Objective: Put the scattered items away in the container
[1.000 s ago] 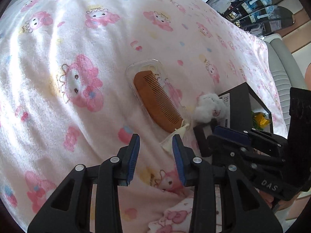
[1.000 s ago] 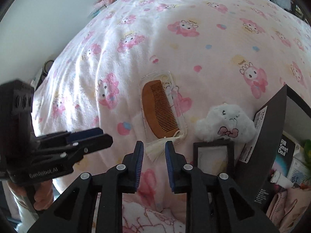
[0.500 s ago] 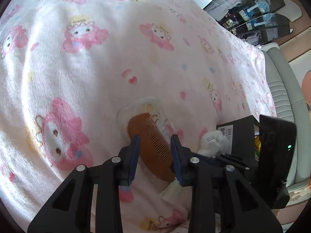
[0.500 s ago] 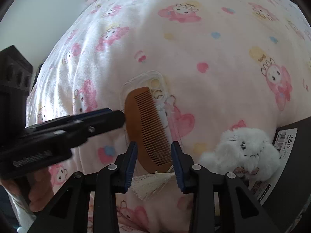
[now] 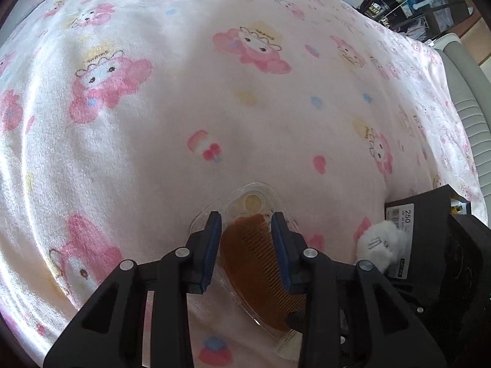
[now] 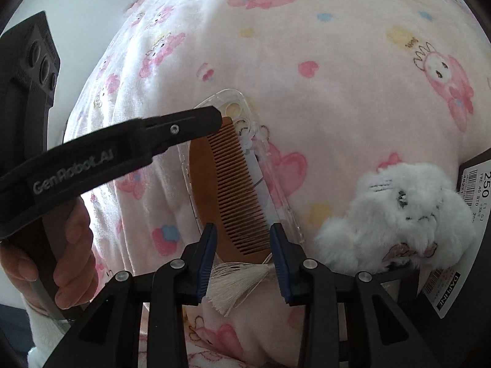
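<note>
Right wrist view: comb (image 6: 227, 190), clear case (image 6: 276, 190) and plush (image 6: 399, 211) lie outside the box (image 6: 478, 245) at three o'clock; right gripper (image 6: 242, 254) open, left gripper (image 5: 245, 245) opening around the comb.

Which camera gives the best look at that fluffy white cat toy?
The right wrist view: the white plush cat shows nearly whole, face and pink bow, beside the black box. The left wrist view catches only a small part near its edge.
</note>
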### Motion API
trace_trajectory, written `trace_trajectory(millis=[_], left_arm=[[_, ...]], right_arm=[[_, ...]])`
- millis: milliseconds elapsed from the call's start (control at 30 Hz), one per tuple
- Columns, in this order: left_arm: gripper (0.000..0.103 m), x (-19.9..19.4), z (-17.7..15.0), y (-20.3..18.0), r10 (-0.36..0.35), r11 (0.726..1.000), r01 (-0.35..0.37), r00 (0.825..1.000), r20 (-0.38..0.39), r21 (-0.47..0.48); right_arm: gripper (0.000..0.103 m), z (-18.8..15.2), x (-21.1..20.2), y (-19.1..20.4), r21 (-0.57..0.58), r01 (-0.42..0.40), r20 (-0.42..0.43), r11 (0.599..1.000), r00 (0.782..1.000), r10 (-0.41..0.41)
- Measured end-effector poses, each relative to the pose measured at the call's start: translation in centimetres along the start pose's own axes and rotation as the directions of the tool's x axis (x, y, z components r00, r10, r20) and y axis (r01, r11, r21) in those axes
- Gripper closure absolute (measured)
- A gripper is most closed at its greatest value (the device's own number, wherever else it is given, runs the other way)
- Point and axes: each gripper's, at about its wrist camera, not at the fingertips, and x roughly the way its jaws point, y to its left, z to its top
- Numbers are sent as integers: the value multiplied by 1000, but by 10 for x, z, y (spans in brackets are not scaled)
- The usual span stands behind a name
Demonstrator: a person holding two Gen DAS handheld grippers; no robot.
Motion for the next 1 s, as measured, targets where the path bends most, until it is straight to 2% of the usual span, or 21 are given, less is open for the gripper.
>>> trace_trajectory(millis=[67, 133, 167, 233, 400, 433, 467, 533, 667, 767, 867, 1000], left_arm=[[69, 8, 2, 1, 3, 1000, -3, 1000, -24, -9], [68, 15, 7, -4, 22, 999, -21, 999, -48, 27], [64, 18, 9, -8, 23, 999, -21, 998, -59, 45], [61, 24, 10, -11, 43, 998, -38, 996, -82, 59], [63, 16, -3, 1, 5, 999, -9, 997, -81, -44], [66, 13, -8, 3, 1, 998, -6, 997, -78, -57], [76, 10, -12, 5, 9, 998, -14, 997, -77, -67], [80, 7, -20, 8, 9, 997, -15, 996, -84, -75], [93, -4, -33, 20, -66, 991, 54, 993, -93, -123], [93, -9, -31, 13, -87, 993, 78, 991, -104, -88], [93, 1, -26, 8, -215, 974, 197, 961, -175, -113], [91, -2, -25, 5, -150, 984, 133, 977, -149, -116]], right_arm=[[71, 2, 1, -1, 4, -10, -3, 1000, 1000, 10], [71, 0, 1, -2, 1, -35, 2, 999, 999, 35], [71, 1, 1, -3, 3, -47, 0, 999, 999, 47], [70, 0, 2, -1, -3, -37, -1, 999, 999, 37], [71, -4, -4, -4, 24, -19, 7, 1000, 1000, 19], [70, -6, -5, -3, 25, -4, 18, 1000, 1000, 4], [70, -6, -7, -2, 31, 15, 26, 999, 1000, -15], [70, -6, -7, 0, 44, 23, 29, 999, 999, -25], [70, -9, -18, 3, 65, 38, 68, 997, 997, -42], [70, -15, -21, 2, 85, 5, 70, 996, 998, -11], [70, -23, -23, -5, 105, 22, 72, 994, 997, -30], [70, -25, -24, -7, 115, 31, 69, 993, 997, -39]])
